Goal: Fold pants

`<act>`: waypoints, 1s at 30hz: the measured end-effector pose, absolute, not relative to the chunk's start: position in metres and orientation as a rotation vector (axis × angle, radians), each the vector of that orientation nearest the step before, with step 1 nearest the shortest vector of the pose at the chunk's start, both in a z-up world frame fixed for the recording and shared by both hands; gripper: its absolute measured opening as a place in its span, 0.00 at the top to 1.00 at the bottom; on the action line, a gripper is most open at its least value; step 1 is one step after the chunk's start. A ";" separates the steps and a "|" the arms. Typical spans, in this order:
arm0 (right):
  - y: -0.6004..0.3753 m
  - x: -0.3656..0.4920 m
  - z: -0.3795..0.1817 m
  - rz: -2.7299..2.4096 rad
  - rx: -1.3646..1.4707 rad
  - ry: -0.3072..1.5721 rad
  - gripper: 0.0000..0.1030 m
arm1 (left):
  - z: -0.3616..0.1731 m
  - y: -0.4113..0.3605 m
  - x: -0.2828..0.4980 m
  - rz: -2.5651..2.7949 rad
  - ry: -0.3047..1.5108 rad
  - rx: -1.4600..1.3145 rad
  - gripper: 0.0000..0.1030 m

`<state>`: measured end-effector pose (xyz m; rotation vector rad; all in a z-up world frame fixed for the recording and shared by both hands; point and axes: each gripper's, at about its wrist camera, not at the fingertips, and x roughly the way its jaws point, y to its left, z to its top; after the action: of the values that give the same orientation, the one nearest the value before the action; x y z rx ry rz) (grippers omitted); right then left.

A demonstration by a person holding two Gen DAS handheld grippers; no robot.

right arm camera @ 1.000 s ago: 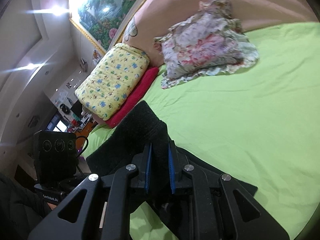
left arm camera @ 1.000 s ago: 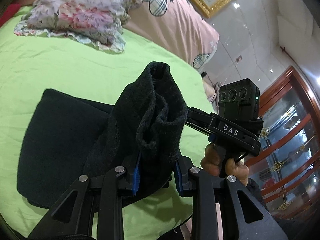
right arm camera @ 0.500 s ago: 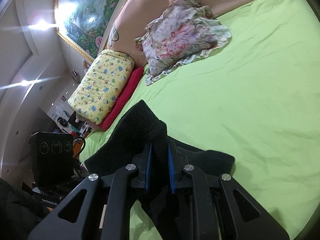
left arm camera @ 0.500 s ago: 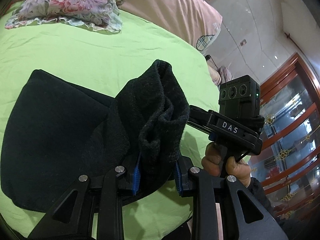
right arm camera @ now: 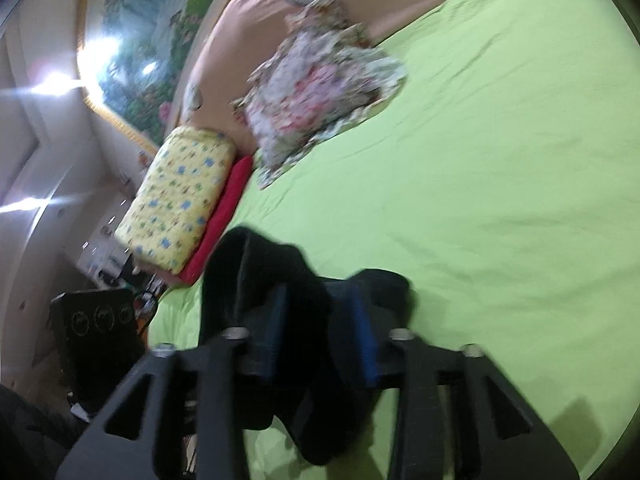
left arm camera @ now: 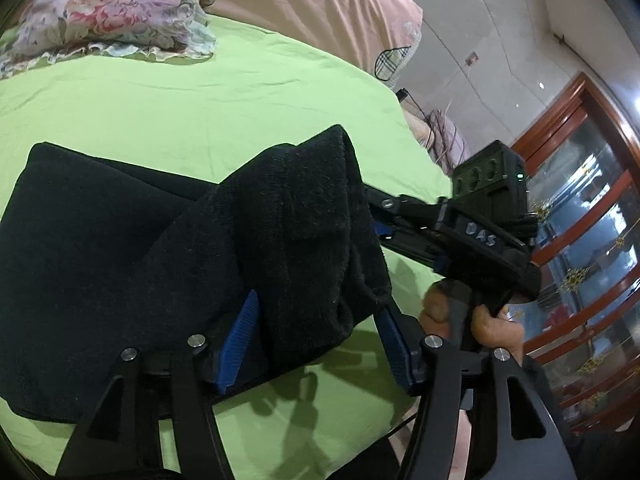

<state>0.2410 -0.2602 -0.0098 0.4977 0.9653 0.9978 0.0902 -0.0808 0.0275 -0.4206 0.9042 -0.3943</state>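
Black pants point(left arm camera: 120, 248), lime-green sheet point(left arm camera: 200, 92), floral pillow point(left arm camera: 108, 12)

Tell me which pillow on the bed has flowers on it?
The floral pillow with the frilly edge, lying on the green sheet. The yellow pillow has small blue shapes, and the red one beneath it is plain.

- Left wrist view: sharp, evenly lit indoors; soft shadows fall on the sheet point(left arm camera: 280, 400) below the pants point(left arm camera: 120, 264), which read near featureless black.
- Right wrist view: motion-blurred throughout; ceiling lights point(right arm camera: 60, 80) flare with streaks.
- Both: fisheye bending, dark vignette at corners.
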 end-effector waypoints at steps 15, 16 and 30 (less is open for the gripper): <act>-0.287 0.214 0.001 0.836 0.520 0.945 0.39 | 0.031 -0.059 0.078 -0.436 0.899 -0.479 0.32; -0.287 0.212 0.001 0.818 0.518 0.949 0.38 | 0.032 -0.056 0.076 -0.435 0.895 -0.487 0.32; -0.270 0.179 0.026 0.790 0.465 0.892 0.26 | 0.044 0.001 0.062 -0.334 0.808 -0.564 0.28</act>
<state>0.1793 -0.2696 0.0256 0.4653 0.8920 0.7897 0.0621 0.0013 0.0438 -0.5641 0.8077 -0.3338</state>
